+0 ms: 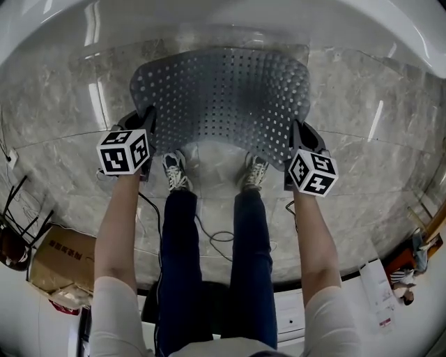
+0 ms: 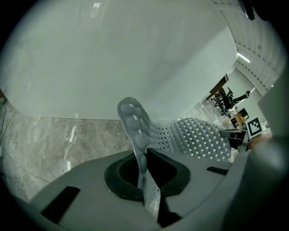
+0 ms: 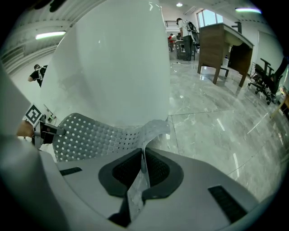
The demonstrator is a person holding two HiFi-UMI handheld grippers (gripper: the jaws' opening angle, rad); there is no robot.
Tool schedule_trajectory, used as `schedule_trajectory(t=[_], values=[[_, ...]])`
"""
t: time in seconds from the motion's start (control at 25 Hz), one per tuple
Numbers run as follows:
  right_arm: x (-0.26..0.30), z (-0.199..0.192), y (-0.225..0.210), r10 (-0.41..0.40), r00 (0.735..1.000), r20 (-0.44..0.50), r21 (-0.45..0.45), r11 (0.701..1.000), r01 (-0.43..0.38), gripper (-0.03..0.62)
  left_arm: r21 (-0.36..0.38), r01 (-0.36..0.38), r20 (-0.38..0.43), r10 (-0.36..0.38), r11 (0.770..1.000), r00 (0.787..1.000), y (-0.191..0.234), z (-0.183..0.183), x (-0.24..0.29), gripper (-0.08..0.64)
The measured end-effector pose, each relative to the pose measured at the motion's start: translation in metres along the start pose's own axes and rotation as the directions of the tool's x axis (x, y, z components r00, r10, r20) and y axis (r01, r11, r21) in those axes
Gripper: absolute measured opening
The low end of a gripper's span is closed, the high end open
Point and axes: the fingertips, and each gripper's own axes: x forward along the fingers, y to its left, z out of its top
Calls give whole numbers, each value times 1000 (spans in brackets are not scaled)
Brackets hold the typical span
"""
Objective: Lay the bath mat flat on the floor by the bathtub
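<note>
Left claw (image 1: 148, 125) and right claw (image 1: 298, 139) are each clamped on a near corner of the mat (image 1: 223, 97). The mat spreads ahead of both claws toward the tub (image 1: 209, 14), not yet flat on the floor (image 1: 362, 202). Judged remaining: lower, flatten, release.

The bath mat (image 1: 223, 97) looks like translucent perforated plastic, the floor (image 1: 376, 160) glossy veined marble, the bathtub (image 2: 113, 58) smooth glossy white.

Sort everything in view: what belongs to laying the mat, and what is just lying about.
Belongs to the job: bath mat, bathtub, floor, left tongs and right tongs, each shut on a mat corner.
Lying about: cardboard box, cable, wooden desk, office chairs.
</note>
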Motion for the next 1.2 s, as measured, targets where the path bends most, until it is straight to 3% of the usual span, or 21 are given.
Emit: schedule_trajectory(t=[0.64,1.2], values=[[35,-14,-25,-49,999,-8,-171,984,47,40,55,-91,-14,92,994,996,42,0,35,44],[85,-43,-66,-148,985,-93,-191,973,128,41,64,-188,-48,191,980,980,75,-7,74,44]])
